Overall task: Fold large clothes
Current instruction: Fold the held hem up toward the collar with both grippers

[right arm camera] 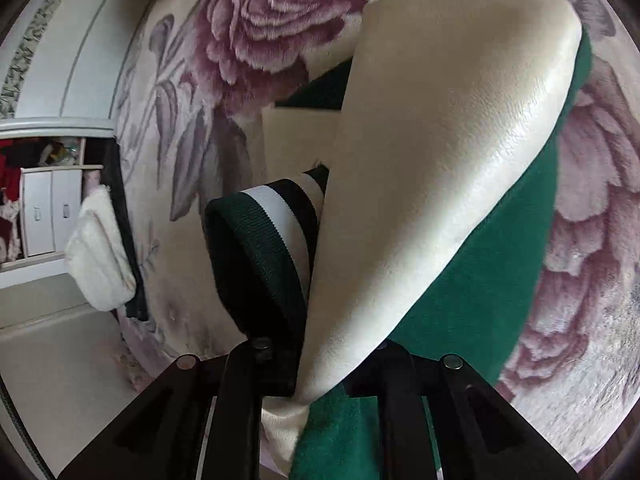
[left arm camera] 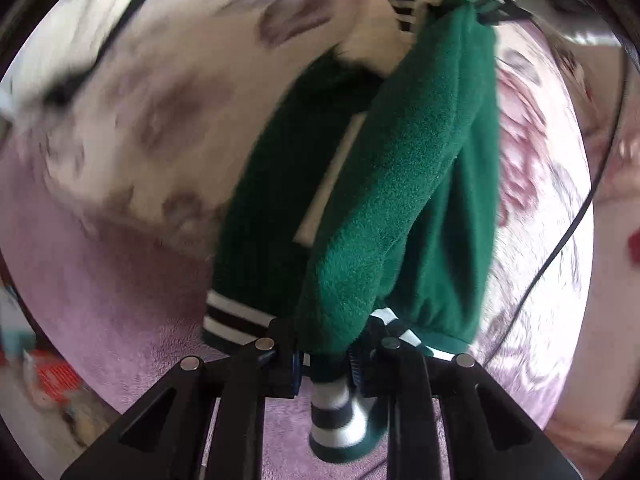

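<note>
A dark green fleece jacket (left arm camera: 400, 184) with cream sleeves and black-and-white striped ribbing hangs lifted over a pink floral blanket (left arm camera: 120, 280). My left gripper (left arm camera: 324, 356) is shut on a bunched fold of green fleece beside the striped hem (left arm camera: 340, 412), and the cloth stretches away from it towards the top of the view. In the right wrist view my right gripper (right arm camera: 324, 364) is shut on the jacket where a cream sleeve (right arm camera: 440, 160) meets the green body (right arm camera: 480, 300). A striped cuff (right arm camera: 276, 216) curls just left of the sleeve.
The floral blanket (right arm camera: 260, 20) covers a bed under the jacket. White wardrobe doors (right arm camera: 60, 60) and low drawers (right arm camera: 48, 212) stand at the left, with a white fluffy cloth (right arm camera: 100, 256) at the bed's edge. A black cable (left arm camera: 560, 248) runs down the right of the left wrist view.
</note>
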Demonstrator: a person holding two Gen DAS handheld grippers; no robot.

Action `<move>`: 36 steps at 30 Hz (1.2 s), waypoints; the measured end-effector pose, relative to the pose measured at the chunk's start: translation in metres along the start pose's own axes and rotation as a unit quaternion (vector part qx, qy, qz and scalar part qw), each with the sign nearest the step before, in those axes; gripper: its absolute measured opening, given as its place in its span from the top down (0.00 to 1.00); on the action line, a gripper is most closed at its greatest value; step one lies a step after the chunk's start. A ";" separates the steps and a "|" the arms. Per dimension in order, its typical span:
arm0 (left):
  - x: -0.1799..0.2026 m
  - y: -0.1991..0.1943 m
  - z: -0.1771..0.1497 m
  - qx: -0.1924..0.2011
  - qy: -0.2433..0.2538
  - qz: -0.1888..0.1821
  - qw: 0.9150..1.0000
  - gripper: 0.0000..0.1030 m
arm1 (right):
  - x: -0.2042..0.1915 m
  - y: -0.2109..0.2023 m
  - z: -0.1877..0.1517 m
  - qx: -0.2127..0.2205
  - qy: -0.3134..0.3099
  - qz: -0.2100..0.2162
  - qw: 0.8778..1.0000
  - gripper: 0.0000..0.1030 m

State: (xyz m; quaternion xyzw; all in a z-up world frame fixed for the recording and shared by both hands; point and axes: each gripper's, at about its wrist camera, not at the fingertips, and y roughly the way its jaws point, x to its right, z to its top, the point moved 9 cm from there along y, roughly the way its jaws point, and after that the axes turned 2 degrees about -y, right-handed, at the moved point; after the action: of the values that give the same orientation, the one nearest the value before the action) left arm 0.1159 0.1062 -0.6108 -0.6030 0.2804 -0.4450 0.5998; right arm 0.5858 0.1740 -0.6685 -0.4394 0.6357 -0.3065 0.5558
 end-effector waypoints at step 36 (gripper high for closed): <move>-0.102 0.010 -0.022 -0.077 -0.120 -0.229 0.963 0.47 | 0.151 0.090 -0.424 -0.001 0.185 0.110 0.977 0.93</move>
State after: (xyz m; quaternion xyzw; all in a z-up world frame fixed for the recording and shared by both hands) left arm 0.0530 0.1830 -0.6437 -0.7445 0.0940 -0.4715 0.4632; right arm 0.1530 0.0346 -0.7311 -0.3029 0.7722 -0.3195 0.4582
